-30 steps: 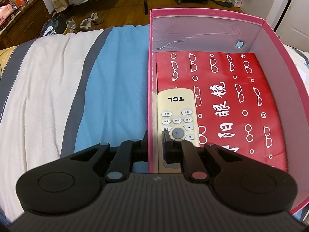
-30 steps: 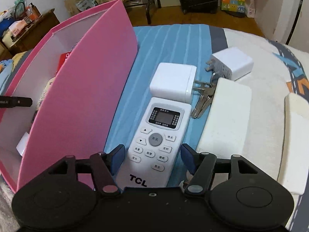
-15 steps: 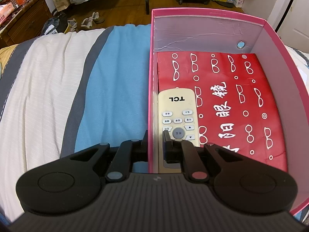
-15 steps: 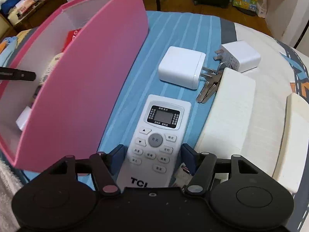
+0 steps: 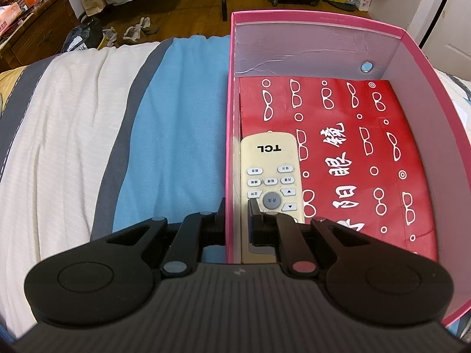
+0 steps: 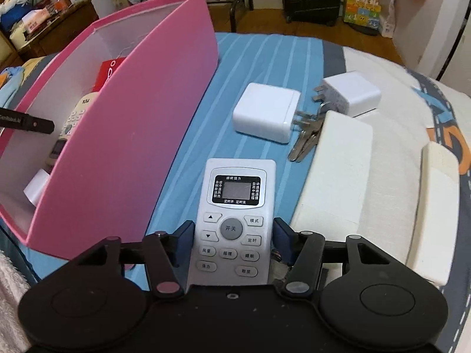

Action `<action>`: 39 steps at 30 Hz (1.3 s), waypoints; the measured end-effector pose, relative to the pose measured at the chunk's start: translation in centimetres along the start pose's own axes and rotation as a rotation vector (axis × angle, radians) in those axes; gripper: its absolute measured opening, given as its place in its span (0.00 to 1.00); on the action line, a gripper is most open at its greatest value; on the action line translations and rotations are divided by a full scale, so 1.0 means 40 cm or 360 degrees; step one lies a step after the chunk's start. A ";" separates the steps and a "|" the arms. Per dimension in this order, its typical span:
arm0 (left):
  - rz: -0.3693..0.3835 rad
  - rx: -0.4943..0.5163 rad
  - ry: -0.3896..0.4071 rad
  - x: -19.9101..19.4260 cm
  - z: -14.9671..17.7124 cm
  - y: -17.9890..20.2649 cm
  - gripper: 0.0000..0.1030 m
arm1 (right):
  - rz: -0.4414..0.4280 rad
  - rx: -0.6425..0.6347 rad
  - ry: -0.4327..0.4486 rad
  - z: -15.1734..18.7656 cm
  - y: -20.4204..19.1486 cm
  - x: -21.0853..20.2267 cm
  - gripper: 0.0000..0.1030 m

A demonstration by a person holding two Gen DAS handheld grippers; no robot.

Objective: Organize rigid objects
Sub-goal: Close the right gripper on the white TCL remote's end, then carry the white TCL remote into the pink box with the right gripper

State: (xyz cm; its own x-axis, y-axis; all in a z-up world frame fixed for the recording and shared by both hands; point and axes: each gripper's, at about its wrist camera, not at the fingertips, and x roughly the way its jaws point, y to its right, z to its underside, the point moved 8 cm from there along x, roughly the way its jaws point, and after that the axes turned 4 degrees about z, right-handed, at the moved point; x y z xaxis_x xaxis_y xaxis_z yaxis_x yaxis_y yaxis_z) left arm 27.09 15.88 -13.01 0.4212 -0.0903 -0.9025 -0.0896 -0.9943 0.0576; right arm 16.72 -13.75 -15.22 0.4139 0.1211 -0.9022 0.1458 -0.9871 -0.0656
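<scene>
My left gripper (image 5: pixel 235 220) is shut on the left wall of the pink box (image 5: pixel 229 147), one finger outside and one inside. In the box lie a red glasses-print packet (image 5: pixel 368 153) and a cream TCL remote (image 5: pixel 269 176). My right gripper (image 6: pixel 234 232) is shut on a white TCL remote (image 6: pixel 235 206) and holds it above the blue striped bedding, right of the pink box (image 6: pixel 132 132). The left gripper's finger (image 6: pixel 29 123) shows inside the box in the right wrist view.
Two white plug chargers (image 6: pixel 265 114) (image 6: pixel 351 92), keys (image 6: pixel 306 141) and two white rectangular boxes (image 6: pixel 335 173) (image 6: pixel 435 209) lie on the bed at right. The bed edge, a wooden floor, a dresser (image 5: pixel 32 29) and bags are beyond.
My right gripper has lifted and drawn back with the white remote, away from the chargers. My left gripper keeps its hold on the box wall.
</scene>
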 end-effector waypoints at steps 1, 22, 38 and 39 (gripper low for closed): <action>-0.0002 0.0003 0.0001 0.000 0.000 0.000 0.09 | -0.0004 0.0010 0.0011 0.003 0.000 -0.011 0.60; 0.0057 -0.0049 -0.0007 0.000 0.009 -0.004 0.09 | -0.0229 -0.0008 0.0647 -0.089 -0.107 -0.368 0.61; 0.0100 -0.0056 0.0010 -0.005 0.007 -0.011 0.09 | -0.0170 -0.0618 0.0239 -0.221 -0.404 -0.101 0.61; 0.0103 -0.0059 0.0008 -0.004 0.006 -0.010 0.09 | -0.0145 -0.0646 0.0203 -0.220 -0.406 -0.083 0.61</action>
State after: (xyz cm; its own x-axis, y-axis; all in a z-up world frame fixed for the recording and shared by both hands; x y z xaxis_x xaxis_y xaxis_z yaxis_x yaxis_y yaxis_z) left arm 26.82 16.31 -12.99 0.4204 -0.1547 -0.8941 -0.0836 -0.9878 0.1316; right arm 20.88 2.79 -7.43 0.4870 0.2427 -0.8390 0.5179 -0.8537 0.0537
